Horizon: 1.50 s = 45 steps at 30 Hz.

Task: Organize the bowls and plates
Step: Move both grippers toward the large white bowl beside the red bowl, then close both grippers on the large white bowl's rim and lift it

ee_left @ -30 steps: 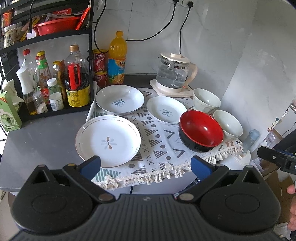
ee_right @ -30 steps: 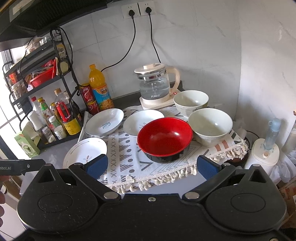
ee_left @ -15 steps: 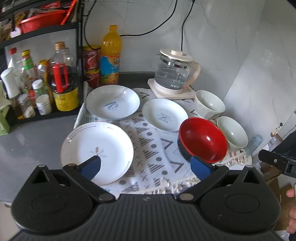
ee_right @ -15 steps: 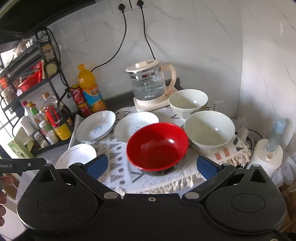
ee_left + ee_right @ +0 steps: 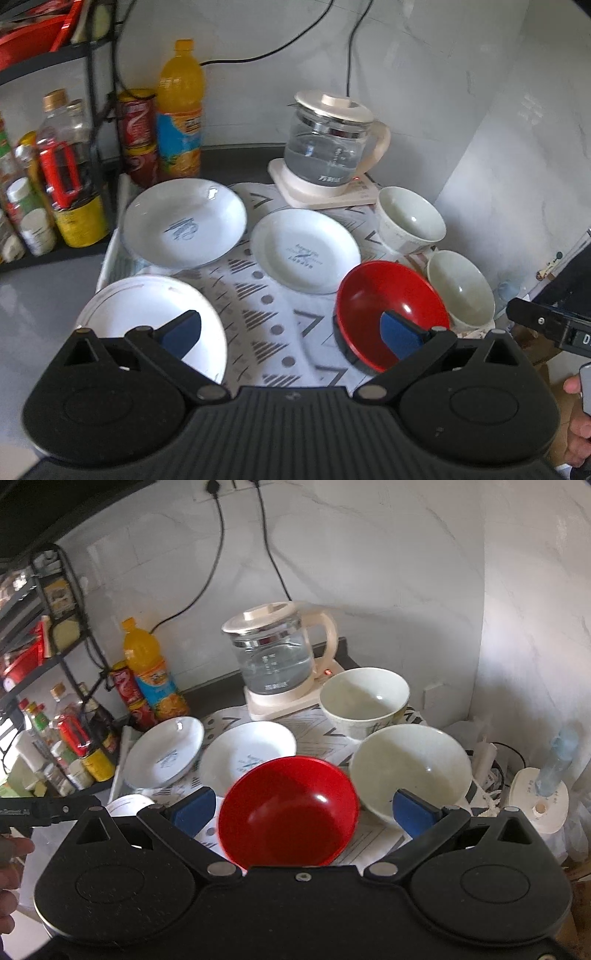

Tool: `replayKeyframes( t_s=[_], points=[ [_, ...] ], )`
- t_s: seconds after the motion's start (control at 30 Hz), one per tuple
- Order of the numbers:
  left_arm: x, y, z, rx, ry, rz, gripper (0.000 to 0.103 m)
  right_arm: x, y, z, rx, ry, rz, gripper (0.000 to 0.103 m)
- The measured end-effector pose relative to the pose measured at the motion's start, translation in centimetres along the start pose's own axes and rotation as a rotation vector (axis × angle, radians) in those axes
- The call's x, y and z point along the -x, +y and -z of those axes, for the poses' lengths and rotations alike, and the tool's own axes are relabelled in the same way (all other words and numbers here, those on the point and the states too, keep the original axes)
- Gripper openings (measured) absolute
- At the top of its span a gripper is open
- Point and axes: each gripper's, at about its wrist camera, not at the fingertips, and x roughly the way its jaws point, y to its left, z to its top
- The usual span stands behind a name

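Note:
Three white plates lie on a patterned cloth (image 5: 273, 314): a large one (image 5: 140, 317) at the front left, one with a blue mark (image 5: 184, 223) behind it, a smaller one (image 5: 304, 254) in the middle. A red bowl (image 5: 384, 302) stands at the front right, with two white bowls (image 5: 460, 284) (image 5: 410, 218) beside and behind it. My left gripper (image 5: 291, 332) is open and empty above the cloth. My right gripper (image 5: 303, 808) is open and empty just above the red bowl (image 5: 288, 808).
A glass kettle (image 5: 328, 147) on its base stands at the back. An orange drink bottle (image 5: 179, 110), cans and a black rack of bottles (image 5: 55, 166) line the left. Walls close the back and right. A white dispenser (image 5: 543, 794) stands at the far right.
Both grippers have moved forward and down toward the dishes. The right one now hangs right over the red bowl. Both stay open.

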Motion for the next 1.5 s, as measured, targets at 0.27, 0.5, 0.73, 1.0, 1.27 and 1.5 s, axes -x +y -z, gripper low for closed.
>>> replayKeyframes(
  t_s=[0.27, 0.5, 0.73, 1.0, 1.27, 1.5],
  points=[
    [-4.0, -2.1, -2.5, -0.031, 0.027, 0.052, 0.102, -1.8, -2.4, -1.3, -0.034, 0.021, 0.061, 0.103],
    [-7.3, -5.2, -4.8, -0.081, 0.059, 0.128, 0.102, -2.6, -5.0, -1.8, -0.08, 0.032, 0.124, 0.103],
    [-10.8, -8.8, -6.3, -0.145, 0.098, 0.212, 0.102, -3.1, -8.0, -1.7, -0.156, 0.036, 0.187, 0.103],
    [-15.3, -13.2, -7.5, -0.232, 0.158, 0.275, 0.099, -4.6, -11.0, -1.2, -0.232, 0.057, 0.254, 0.102],
    [-19.6, -16.6, -8.1, -0.31, 0.227, 0.332, 0.089, -6.8, -14.1, -0.3, -0.339, 0.115, 0.263, 0.087],
    [-23.5, -18.6, -8.0, -0.36, 0.308, 0.363, 0.06, -9.3, -15.2, 0.2, -0.4, 0.162, 0.267, 0.064]
  ],
)
